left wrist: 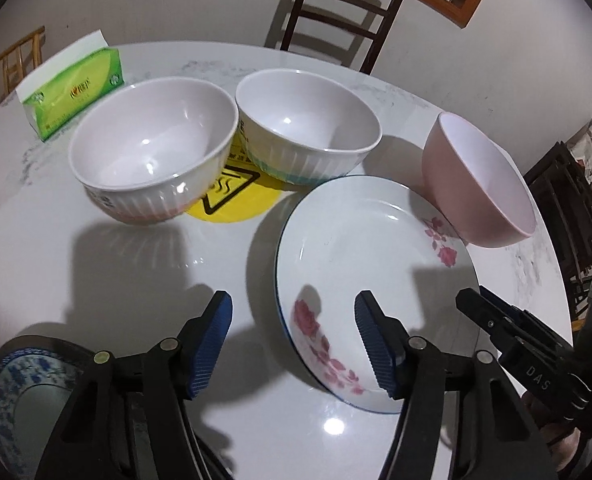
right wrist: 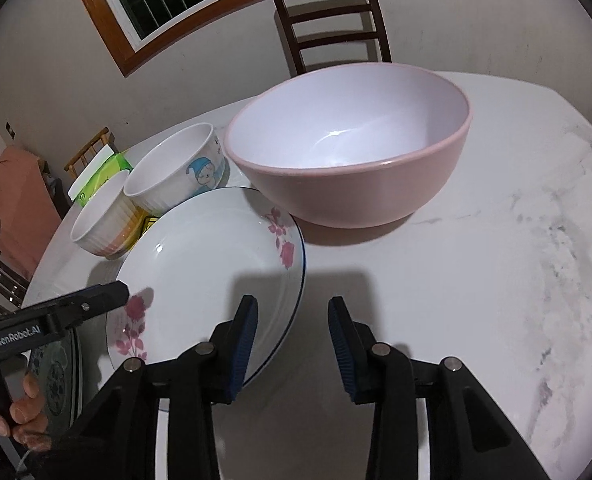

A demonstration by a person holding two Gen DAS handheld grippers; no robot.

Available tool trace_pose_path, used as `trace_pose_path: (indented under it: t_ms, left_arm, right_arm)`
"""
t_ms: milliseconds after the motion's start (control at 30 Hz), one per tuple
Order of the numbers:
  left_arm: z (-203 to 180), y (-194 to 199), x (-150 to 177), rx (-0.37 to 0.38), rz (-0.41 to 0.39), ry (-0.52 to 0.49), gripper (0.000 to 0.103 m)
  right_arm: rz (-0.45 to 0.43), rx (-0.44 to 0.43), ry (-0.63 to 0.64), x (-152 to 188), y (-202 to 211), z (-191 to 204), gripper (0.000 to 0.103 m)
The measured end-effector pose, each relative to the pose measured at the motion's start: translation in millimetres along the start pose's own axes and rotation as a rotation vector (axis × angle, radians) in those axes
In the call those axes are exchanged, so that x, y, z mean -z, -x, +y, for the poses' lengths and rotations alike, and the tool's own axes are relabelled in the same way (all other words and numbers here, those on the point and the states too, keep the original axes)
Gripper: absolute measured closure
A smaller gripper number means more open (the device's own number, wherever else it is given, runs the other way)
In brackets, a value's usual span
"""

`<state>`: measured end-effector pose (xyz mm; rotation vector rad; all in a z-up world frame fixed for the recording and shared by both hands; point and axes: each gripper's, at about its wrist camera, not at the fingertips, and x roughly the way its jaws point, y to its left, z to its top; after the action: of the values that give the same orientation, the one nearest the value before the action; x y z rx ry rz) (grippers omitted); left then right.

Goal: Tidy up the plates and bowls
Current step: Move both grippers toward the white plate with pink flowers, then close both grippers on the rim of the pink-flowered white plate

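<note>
The left gripper (left wrist: 293, 304) is hovering with its ribbed blue pads (left wrist: 211, 344) spread wide, gripping nothing; one finger is hanging over the near edge of the shallow white rose-printed plate with a thin blue rim (left wrist: 360, 264), though I cannot tell if it is touching. The right gripper (right wrist: 291, 312) is also gaping, a little narrower, empty, its left pad (right wrist: 243, 348) sitting above that same plate's (right wrist: 207, 264) rim. Black plastic arms are carrying steel rivets; "DAS" is showing on the right tool, "GenRobot.AI" on the left.

On the round glossy marble-look table (left wrist: 95, 264), two ribbed white bowls are sitting just beside each other: the nearer ribbed bowl with a peach band (left wrist: 151, 148) and the farther ribbed bowl with a teal band (left wrist: 308, 124), which is wearing a cartoon figure in the right wrist view (right wrist: 175, 168). Both are resting partly on a yellow round warning sticker (left wrist: 235, 196). A smooth matte pink bowl with a white inside (right wrist: 348, 148) is standing just behind the plate. A blue-and-white patterned plate (left wrist: 19, 372) is lying at the near left edge. A green tissue pack (left wrist: 75, 88) is sitting farther back; its writing is too blurred to read.
</note>
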<state>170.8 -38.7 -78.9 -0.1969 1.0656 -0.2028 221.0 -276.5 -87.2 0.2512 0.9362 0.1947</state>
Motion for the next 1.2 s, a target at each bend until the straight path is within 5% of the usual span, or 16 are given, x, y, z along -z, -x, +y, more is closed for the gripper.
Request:
trace_pose_path:
  t_ms: [467, 700, 1200]
  left_arm:
    - [3, -25, -8, 0.063, 0.079, 0.035, 0.073]
    - [1, -24, -6, 0.021, 0.081, 0.024, 0.086]
    - [-8, -8, 19, 0.022, 0.097, -0.009, 0.087]
  right_arm:
    - [0.047, -0.037, 0.013, -8, -18, 2, 0.086]
    - [0.051, -0.023, 0.024, -7, -17, 5, 0.089]
    - [0.042, -0.004, 0.002, 19, 4, 9, 0.089]
